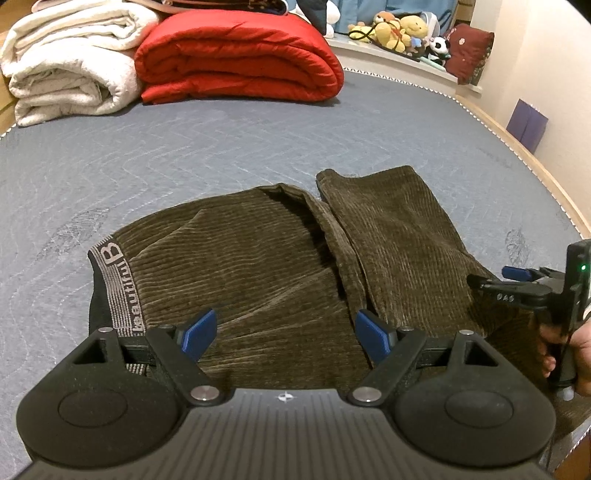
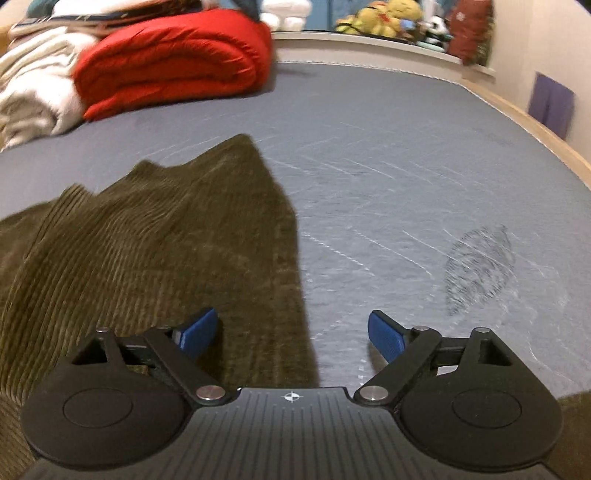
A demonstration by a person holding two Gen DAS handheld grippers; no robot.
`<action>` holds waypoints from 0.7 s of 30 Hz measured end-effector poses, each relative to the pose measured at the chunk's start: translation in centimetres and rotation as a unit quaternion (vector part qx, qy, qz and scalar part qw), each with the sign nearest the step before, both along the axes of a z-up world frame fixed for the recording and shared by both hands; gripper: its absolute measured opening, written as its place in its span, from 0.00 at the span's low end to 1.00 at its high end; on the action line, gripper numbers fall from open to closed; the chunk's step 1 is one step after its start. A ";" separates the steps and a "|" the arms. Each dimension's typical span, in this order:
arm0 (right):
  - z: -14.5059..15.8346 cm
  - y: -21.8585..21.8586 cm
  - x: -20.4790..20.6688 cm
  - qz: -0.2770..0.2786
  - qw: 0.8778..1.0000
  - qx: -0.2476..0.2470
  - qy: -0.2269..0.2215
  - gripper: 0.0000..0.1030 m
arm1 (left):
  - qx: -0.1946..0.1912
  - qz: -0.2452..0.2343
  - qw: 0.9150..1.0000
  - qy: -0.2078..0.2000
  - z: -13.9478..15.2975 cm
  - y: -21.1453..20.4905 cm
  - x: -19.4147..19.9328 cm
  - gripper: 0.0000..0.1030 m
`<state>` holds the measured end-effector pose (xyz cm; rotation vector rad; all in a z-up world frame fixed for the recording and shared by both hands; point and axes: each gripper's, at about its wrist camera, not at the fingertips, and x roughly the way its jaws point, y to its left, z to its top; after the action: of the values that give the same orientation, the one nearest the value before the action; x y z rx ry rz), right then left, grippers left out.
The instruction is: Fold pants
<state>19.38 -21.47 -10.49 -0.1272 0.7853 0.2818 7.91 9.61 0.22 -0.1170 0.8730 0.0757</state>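
Observation:
Olive corduroy pants lie folded on the grey-blue mattress, the lettered grey waistband at the left and the leg ends at the far right. My left gripper is open and empty just above the pants' near edge. My right gripper is open and empty over the right edge of the pants; it also shows at the right of the left wrist view, held in a hand. The right wrist view is blurred.
A folded red duvet and a folded white blanket lie at the far left of the mattress. Plush toys sit on a ledge behind. A wooden bed frame edge and a wall run along the right.

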 end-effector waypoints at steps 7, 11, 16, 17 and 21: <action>0.5 3.1 -1.6 0.063 0.994 -0.073 -0.043 0.08 | 0.000 0.005 1.000 -0.001 0.2 0.6 -0.3 0.83; 2.7 2.8 -2.5 0.051 0.994 -0.062 -0.081 0.00 | 0.002 0.009 1.000 0.001 0.1 0.9 -0.4 0.83; 6.8 1.1 -4.8 0.066 0.991 -0.015 -0.116 0.00 | 0.000 0.012 1.000 0.001 0.1 1.3 -0.4 0.83; 7.2 0.7 -5.3 0.073 0.991 -0.011 -0.115 0.00 | 0.000 0.012 1.000 0.001 0.1 1.3 -0.4 0.83; 6.2 -1.2 -5.5 0.058 0.995 0.001 -0.082 0.06 | 0.000 0.008 1.000 0.002 0.1 0.7 -0.2 0.83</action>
<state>13.83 -22.67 -4.34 -0.1920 0.6152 0.3782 7.74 10.34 0.35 -0.1245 0.8754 0.0917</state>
